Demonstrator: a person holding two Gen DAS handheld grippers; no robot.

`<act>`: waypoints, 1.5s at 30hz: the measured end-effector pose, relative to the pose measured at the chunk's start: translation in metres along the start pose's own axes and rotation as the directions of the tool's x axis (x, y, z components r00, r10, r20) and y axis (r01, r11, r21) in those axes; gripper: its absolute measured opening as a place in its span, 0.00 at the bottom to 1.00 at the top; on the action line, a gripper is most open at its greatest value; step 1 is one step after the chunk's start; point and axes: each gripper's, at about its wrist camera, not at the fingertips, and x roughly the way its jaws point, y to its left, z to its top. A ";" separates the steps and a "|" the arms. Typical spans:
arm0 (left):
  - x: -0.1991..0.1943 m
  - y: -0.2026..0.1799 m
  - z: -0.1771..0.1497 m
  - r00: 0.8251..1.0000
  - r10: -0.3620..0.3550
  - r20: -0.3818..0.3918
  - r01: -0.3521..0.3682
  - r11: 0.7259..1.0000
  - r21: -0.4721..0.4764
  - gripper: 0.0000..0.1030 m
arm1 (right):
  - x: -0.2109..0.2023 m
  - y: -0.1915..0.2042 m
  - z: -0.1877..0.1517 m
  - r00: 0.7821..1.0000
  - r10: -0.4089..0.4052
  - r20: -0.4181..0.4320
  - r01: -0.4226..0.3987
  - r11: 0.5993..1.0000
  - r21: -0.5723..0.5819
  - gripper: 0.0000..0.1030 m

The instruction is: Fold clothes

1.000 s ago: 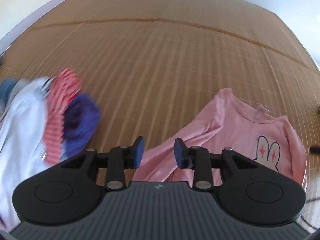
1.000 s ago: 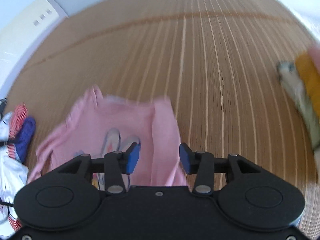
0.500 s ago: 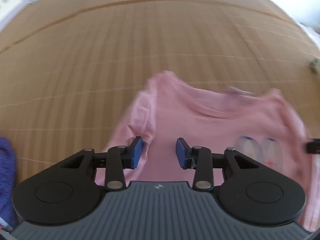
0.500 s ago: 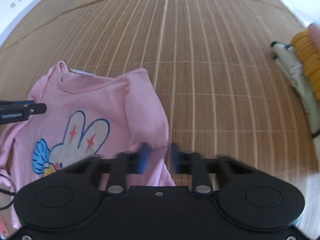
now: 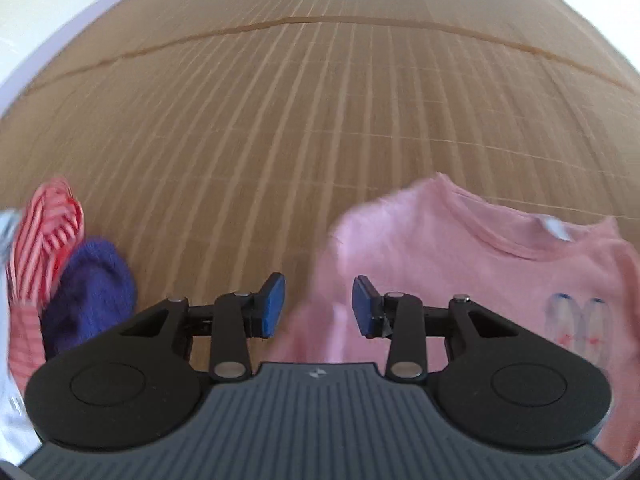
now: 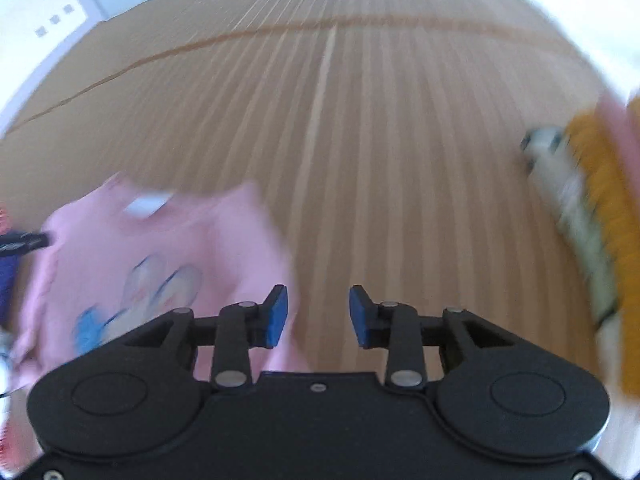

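A pink long-sleeved shirt [image 5: 460, 256] with a rabbit print lies face up on the bamboo mat [image 5: 320, 100]. In the left wrist view it fills the lower right, and my left gripper [image 5: 318, 306] is open and empty over its left sleeve edge. In the right wrist view the pink shirt [image 6: 160, 248] lies at the lower left, blurred. My right gripper [image 6: 318, 316] is open and empty, its left finger over the shirt's right edge and its right finger over bare mat.
A pile of clothes sits at the left: a red-striped piece [image 5: 44, 240], a purple knit piece [image 5: 92, 288] and white cloth. A stack of folded clothes, orange [image 6: 604, 216] on pale fabric, lies at the right. The mat has a seam [image 5: 320, 22] far ahead.
My right gripper was nearly shut half a second ago and is now open, shifted right off the shirt. My left gripper swung left, so the clothes pile is back in view.
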 end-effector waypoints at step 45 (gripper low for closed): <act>-0.092 -0.126 -0.154 0.942 -0.182 -0.280 0.144 0.978 -0.150 0.50 | -0.070 -0.074 -0.121 0.991 -0.128 -0.049 0.133 0.983 0.124 0.40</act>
